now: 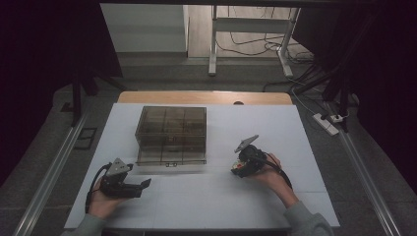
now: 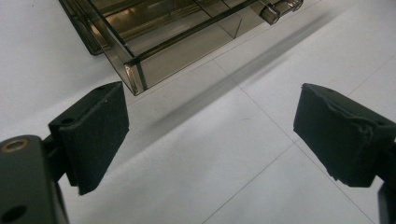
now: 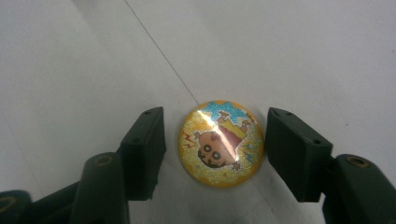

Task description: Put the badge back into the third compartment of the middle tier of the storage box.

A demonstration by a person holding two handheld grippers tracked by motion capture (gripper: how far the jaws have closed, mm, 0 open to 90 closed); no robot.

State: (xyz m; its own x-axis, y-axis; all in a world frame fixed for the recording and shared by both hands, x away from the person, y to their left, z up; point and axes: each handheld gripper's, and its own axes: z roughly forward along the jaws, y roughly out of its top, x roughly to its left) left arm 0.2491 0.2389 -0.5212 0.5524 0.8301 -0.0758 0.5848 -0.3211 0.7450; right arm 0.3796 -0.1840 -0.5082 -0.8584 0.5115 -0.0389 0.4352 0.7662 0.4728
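While straddled, not yet pinched: cartoon badge (image 3: 222, 143) lies flat on the white counter (image 3: 70, 70).
Right gripper (image 3: 215, 148): jaws narrowed either side, small gaps showing, lined up to grip.
Left gripper (image 2: 212, 140): jaws spread, empty.
Compartment box (image 1: 171, 133): closed, likely destination.

**Both hands low at the near edge**

The left hand (image 1: 105, 194) lies at the near left, its forearm coming in from the bottom edge. The left gripper (image 1: 143, 185) points level toward the right, jaws spread wide with nothing between the pads (image 2: 95, 135).

The right hand (image 1: 270, 169) reaches in from the near right, sleeve at the wrist. The right gripper (image 1: 237, 169) tips down and leftward, jaws partly closed, pads (image 3: 147, 149) not pressing.
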